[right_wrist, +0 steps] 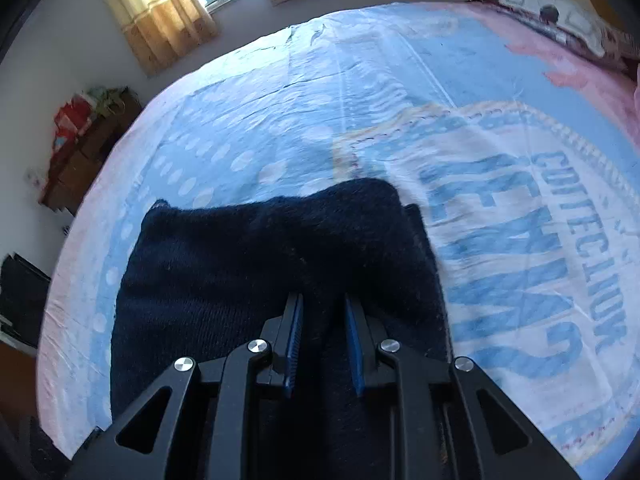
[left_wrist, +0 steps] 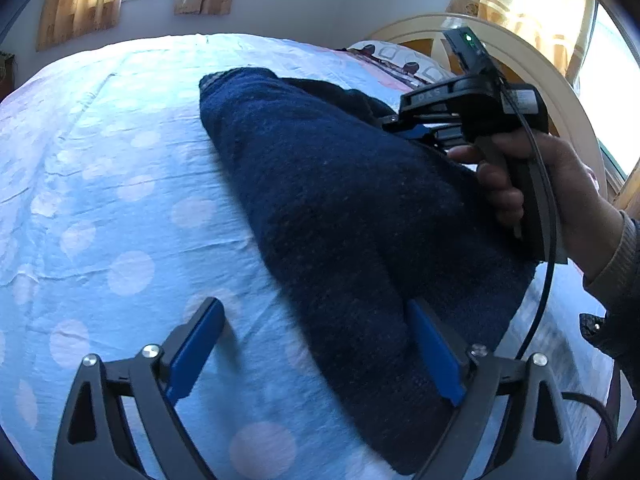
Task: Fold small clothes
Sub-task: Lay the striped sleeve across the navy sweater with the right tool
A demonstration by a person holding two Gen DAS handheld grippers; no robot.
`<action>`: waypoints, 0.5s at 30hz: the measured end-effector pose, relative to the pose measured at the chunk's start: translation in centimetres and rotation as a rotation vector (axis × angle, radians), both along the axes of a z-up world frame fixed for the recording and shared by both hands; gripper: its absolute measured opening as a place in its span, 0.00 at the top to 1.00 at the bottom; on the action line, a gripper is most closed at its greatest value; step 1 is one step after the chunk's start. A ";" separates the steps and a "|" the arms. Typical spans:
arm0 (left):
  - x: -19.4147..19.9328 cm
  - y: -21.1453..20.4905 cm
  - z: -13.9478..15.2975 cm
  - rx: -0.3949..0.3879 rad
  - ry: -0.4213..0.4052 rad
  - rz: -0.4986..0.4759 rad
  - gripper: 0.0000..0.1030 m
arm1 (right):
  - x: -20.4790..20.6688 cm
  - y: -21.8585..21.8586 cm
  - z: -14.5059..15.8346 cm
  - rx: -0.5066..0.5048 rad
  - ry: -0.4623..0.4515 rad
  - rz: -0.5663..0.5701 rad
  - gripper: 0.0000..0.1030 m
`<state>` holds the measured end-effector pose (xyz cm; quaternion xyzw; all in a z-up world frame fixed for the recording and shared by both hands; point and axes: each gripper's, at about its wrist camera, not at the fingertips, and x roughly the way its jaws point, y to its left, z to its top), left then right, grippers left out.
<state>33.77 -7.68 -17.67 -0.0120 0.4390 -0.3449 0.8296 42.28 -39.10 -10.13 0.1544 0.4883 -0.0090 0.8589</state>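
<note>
A dark navy knitted garment (left_wrist: 340, 208) lies folded on the blue dotted bedsheet (left_wrist: 120, 184), mid-bed; the right gripper (right_wrist: 322, 300) pinches its knit, the left gripper (left_wrist: 316, 312) gapes beside the pillow (left_wrist: 394, 56)

The left gripper (left_wrist: 316, 356) is matte black, with 2 bright blue finger pads (left_wrist: 196, 354) on angular arms cut with triangular openings. 4 round silver screws (left_wrist: 151, 351) cap its pivots. A thin black cable (left_wrist: 550, 248) loops off toward 3 o'clock.

The right gripper (right_wrist: 322, 342) is built the same: black triangular-windowed arms, blue ribbed pads (right_wrist: 295, 344), 4 silver screws (right_wrist: 258, 346). In the left wrist view its black body carries a small box with a green light (left_wrist: 468, 37) at 1 o'clock. The person's hand (left_wrist: 560, 192) emerges from a grey ribbed knit cuff (left_wrist: 618, 264), with a dark sleeve at 4 o'clock.
</note>
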 end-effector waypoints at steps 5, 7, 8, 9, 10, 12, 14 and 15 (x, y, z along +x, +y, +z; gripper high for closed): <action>0.3 -0.1 -0.2 0.006 0.000 -0.001 0.08 | -2.4 2.0 1.8 -0.061 -0.058 0.032 0.78; 0.4 -0.2 -0.3 0.005 0.001 -0.001 0.08 | -4.4 2.7 2.7 -0.051 -0.101 0.055 0.78; 0.5 -0.2 -0.3 0.003 0.002 -0.001 0.08 | -6.0 3.2 3.1 -0.031 -0.126 0.080 0.77; 0.5 -0.2 -0.3 0.002 0.003 0.000 0.08 | -7.3 3.5 3.3 -0.028 -0.141 0.103 0.77; 0.4 -0.2 -0.2 0.003 0.002 0.001 0.08 | -8.7 3.9 3.4 -0.052 -0.145 0.122 0.74; 0.3 -0.3 -0.3 0.005 0.001 0.002 0.08 | -11.2 4.5 2.9 -0.152 -0.137 0.133 0.74; 0.3 -0.4 -0.2 0.006 -0.001 0.002 0.08 | -13.0 4.1 2.2 -0.143 -0.113 0.146 0.74; 0.2 -0.4 -0.2 0.007 -0.002 0.002 0.08 | -13.7 3.6 1.8 -0.122 -0.101 0.146 0.74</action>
